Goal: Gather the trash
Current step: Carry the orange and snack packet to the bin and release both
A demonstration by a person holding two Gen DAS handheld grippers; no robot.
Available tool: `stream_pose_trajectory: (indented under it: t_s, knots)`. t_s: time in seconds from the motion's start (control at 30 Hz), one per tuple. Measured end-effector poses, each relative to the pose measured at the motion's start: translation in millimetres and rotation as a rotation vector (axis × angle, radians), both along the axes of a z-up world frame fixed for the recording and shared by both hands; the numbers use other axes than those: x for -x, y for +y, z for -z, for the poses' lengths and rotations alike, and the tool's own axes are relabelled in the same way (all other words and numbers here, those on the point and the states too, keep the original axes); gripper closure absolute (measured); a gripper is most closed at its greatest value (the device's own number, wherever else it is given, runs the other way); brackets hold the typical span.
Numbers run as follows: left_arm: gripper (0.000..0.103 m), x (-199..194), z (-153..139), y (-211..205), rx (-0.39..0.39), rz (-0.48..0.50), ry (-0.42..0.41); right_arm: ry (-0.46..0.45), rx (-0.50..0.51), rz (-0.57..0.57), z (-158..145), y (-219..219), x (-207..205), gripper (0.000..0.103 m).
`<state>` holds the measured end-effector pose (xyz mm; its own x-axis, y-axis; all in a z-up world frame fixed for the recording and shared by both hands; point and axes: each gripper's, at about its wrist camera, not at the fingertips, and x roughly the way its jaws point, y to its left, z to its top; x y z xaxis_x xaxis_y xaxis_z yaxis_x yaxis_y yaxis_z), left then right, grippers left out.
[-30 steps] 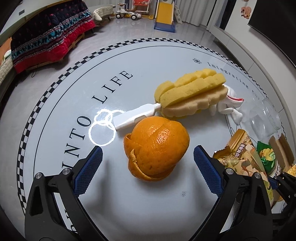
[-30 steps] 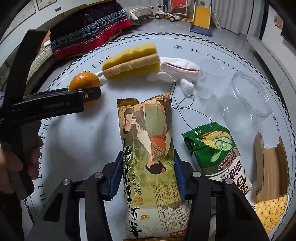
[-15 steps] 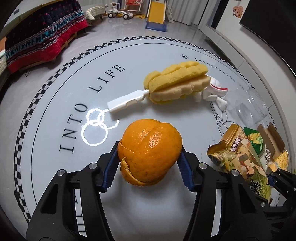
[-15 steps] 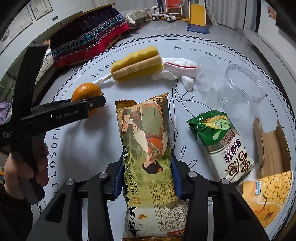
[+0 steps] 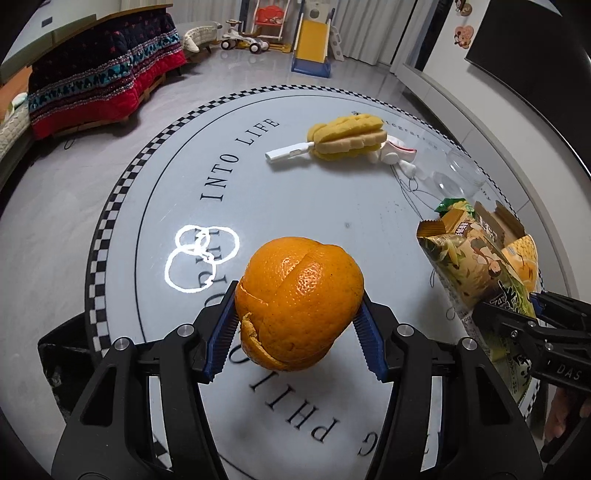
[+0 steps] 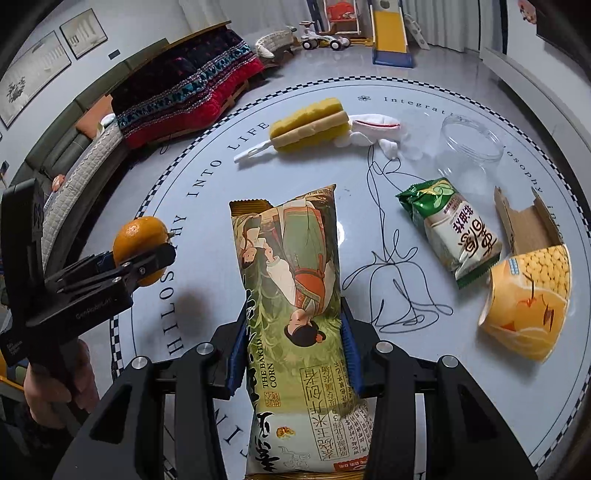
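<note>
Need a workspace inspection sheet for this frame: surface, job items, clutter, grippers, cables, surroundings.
Surface: round white table with checkered rim and printed lettering.
Job's things: orange peel and baked corn snack bag, both held; green snack packet and torn corn carton lie on the table.
Clutter: yellow sponge brush, white sock, clear plastic jar.
Grippers: left gripper shut on orange peel; right gripper shut on baked corn snack bag.
Cables: nothing seen.
Surroundings: red and dark quilt, toy slide, ride-on toys.
</note>
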<state>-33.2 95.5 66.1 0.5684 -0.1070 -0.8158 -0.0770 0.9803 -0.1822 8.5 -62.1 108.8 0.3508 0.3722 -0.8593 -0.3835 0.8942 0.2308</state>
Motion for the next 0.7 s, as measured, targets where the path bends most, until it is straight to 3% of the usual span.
stream_pose_trajectory:
  t_s: [0.3, 0.7]
  knots:
    - [0.046, 68, -8, 33, 0.004, -0.053, -0.035, -0.015, -0.014, -0.028, -10, 27, 48, 0.058]
    - [0.046, 162, 4, 110, 0.002, -0.209, -0.048, -0.03, -0.003, -0.212, -8, 128, 116, 0.058]
